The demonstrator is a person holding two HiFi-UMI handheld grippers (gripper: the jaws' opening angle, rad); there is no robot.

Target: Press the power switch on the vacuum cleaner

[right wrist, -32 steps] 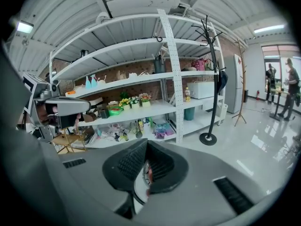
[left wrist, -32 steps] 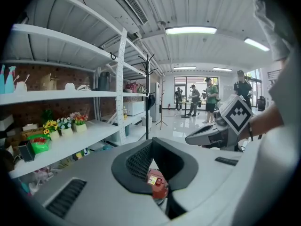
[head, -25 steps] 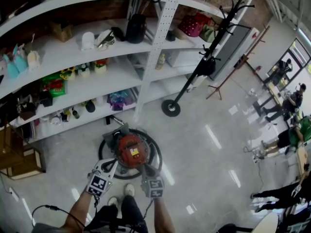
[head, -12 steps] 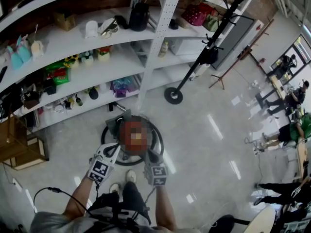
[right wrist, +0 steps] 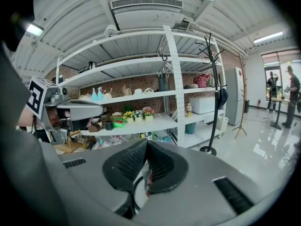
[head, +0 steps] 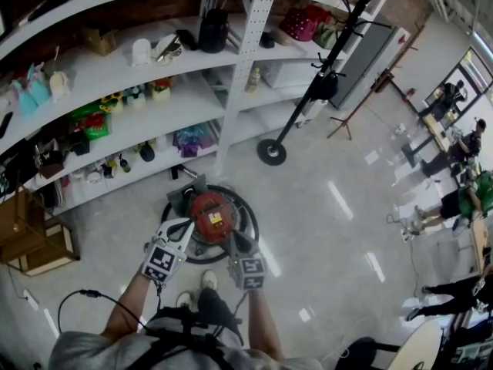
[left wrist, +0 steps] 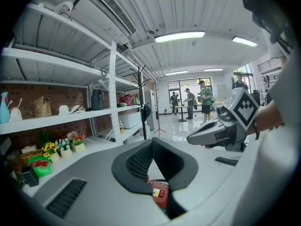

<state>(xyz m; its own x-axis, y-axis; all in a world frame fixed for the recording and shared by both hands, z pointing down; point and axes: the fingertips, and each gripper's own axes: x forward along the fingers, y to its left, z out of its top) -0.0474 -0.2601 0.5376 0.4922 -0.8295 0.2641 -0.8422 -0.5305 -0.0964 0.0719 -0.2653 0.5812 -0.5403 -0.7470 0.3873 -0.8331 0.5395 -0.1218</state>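
The person stands over the vacuum (head: pixel 210 216), which sits on the floor (head: pixel 331 230) just ahead of their shoes (head: pixel 203 280) and in front of the shelves (head: pixel 115 83). Its red top faces up, and a black hose (head: pixel 251 206) lies in a ring around it.

Both forearms reach down and forward, close together. The left hand-held gripper (head: pixel 185 226) slants up and to the right in the head view, with its tip at the left edge of the red top. The right hand-held gripper (head: pixel 233 240) points almost straight ahead, with its tip at the lower right edge of the top. The head view does not show whether either tip touches the vacuum, and the power switch is too small to pick out.

In the left gripper view the two pads (left wrist: pixel 136 161) meet at their tips with nothing between them, and a bit of the red top shows in the gap under them. In the right gripper view the pads (right wrist: pixel 162 166) are likewise closed tip to tip on nothing, with part of the hose visible below. Each gripper view shows the other gripper's marker cube to the side.
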